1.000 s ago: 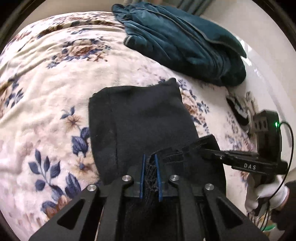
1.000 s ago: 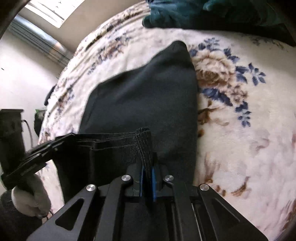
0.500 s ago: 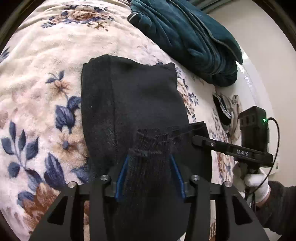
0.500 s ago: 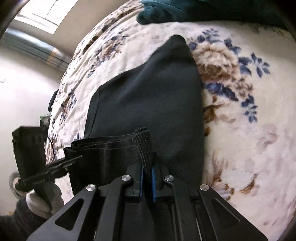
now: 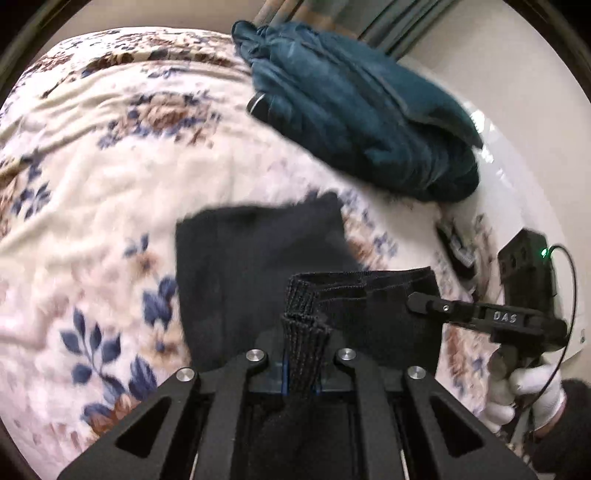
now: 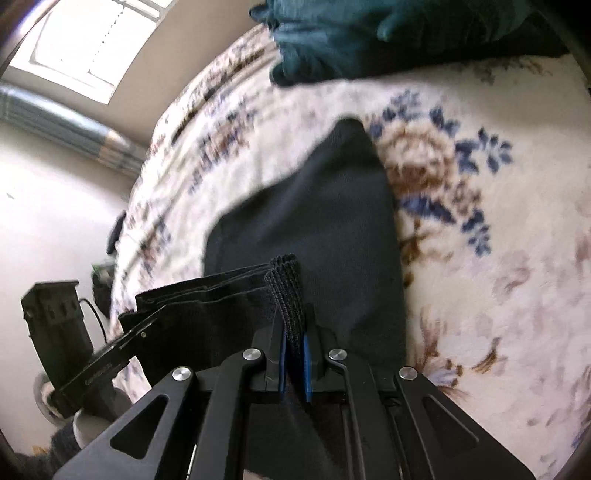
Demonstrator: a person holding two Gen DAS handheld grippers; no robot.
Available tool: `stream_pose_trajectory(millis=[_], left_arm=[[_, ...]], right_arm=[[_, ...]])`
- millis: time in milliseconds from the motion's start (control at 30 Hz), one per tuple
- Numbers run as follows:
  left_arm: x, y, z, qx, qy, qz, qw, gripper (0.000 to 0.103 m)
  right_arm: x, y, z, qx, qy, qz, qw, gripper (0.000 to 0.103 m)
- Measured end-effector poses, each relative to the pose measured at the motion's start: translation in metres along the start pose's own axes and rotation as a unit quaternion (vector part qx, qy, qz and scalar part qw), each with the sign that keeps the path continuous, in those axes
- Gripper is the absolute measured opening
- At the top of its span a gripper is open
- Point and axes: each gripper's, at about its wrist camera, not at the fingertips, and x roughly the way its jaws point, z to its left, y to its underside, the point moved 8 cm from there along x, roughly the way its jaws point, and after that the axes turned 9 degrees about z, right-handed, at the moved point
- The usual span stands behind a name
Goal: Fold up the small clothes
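A black garment lies on the floral blanket, its far part flat and its ribbed waistband end lifted. My left gripper is shut on one corner of the ribbed waistband. My right gripper is shut on the other corner of the waistband, and it also shows in the left wrist view at the right. The waistband is stretched between the two grippers above the garment.
A dark teal blanket is piled at the far side of the bed and also shows in the right wrist view. The bed's edge and a white wall lie to the right. A window is at the far left.
The left gripper opened about half a second ago and has shut again on the waistband. Both grippers have pulled back and up, carrying the waistband with them.
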Motion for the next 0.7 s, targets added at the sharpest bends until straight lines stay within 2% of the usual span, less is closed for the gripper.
stream_pose_trajectory(millis=[67, 167, 267, 367, 433, 567, 600, 633, 667, 700], left_arm=[[-0.002, -0.018, -0.001, 0.006, 0.000, -0.003, 1.0000, 0.007], [0.005, -0.056, 0.004, 0.013, -0.021, -0.008, 0.9997, 0.007], [0.022, -0.086, 0.017, 0.006, -0.033, -0.002, 0.9994, 0.007], [0.049, -0.109, 0.040, -0.023, -0.035, 0.017, 0.9990, 0.007], [0.069, -0.116, 0.053, -0.034, -0.041, 0.037, 0.9979, 0.007], [0.114, -0.115, 0.084, -0.032, -0.075, 0.095, 0.9921, 0.008], [0.119, -0.112, 0.090, -0.037, -0.082, 0.105, 0.9903, 0.011], [0.124, -0.109, 0.097, -0.050, -0.079, 0.111, 0.9895, 0.011], [0.125, -0.106, 0.103, -0.068, -0.067, 0.113, 0.9890, 0.015], [0.124, -0.104, 0.107, -0.089, -0.053, 0.111, 0.9883, 0.020]], right_arm=[[-0.013, -0.015, 0.006, 0.002, -0.004, -0.018, 1.000, 0.007], [-0.023, -0.050, 0.014, -0.004, 0.006, -0.043, 0.999, 0.007], [-0.016, -0.085, 0.016, -0.005, 0.018, -0.056, 0.998, 0.007], [-0.002, -0.115, 0.012, 0.004, 0.031, -0.058, 0.998, 0.007], [0.016, -0.131, 0.007, 0.010, 0.040, -0.044, 0.998, 0.007], [0.058, -0.152, -0.008, 0.006, 0.082, -0.013, 0.997, 0.007], [0.071, -0.154, -0.014, 0.011, 0.084, 0.005, 0.996, 0.007], [0.082, -0.155, -0.020, 0.022, 0.073, 0.023, 0.997, 0.007], [0.093, -0.154, -0.029, 0.044, 0.064, 0.047, 0.996, 0.008], [0.094, -0.153, -0.036, 0.059, 0.061, 0.053, 0.995, 0.009]])
